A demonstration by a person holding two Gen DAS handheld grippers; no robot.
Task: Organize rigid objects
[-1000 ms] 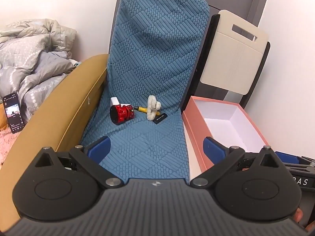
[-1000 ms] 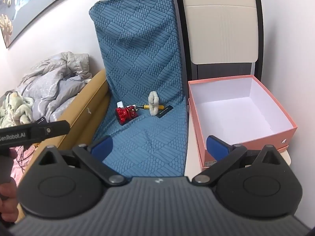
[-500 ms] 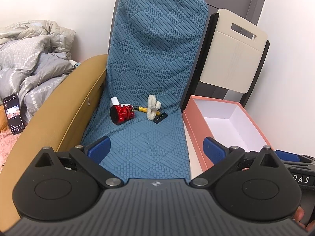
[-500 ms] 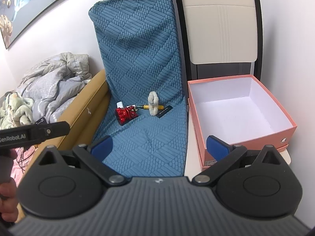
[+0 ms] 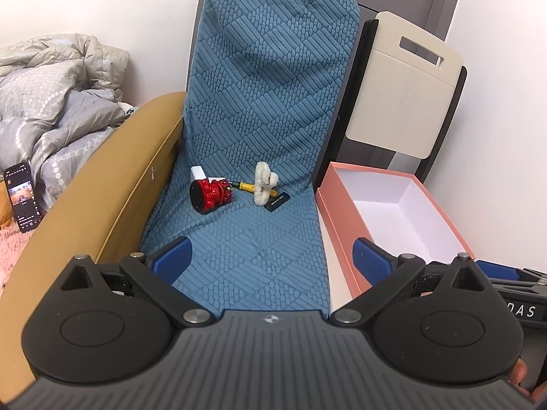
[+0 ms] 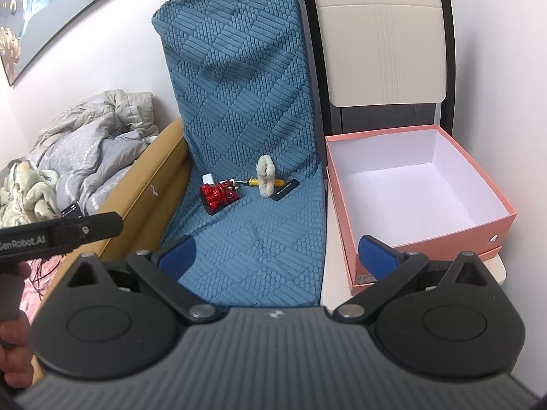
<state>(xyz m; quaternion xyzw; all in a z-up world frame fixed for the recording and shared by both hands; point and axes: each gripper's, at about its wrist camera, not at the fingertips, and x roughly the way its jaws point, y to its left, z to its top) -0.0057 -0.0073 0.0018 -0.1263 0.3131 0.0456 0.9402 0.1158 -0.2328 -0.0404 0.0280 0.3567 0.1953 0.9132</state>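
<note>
Blue cushion (image 5: 259, 109) bears five objects; one box (image 5: 333, 212).

Ahead of both spread grippers, bare blue cover (image 5: 246, 249) lies open up to the small clutter (image 5: 236, 189); right, the pink box (image 6: 420, 205) walls it in.

Before you, a blue textured seat cover (image 5: 253, 239) carries a red toy (image 5: 212, 195), yellow-handled screwdriver (image 5: 247, 187), fluffy white piece (image 5: 264, 184) and black card (image 5: 277, 201).

place: home bedroom | signs: rumpled duvet (image 5: 51, 109), framed picture (image 6: 41, 10), folding chair (image 6: 379, 41)
</note>
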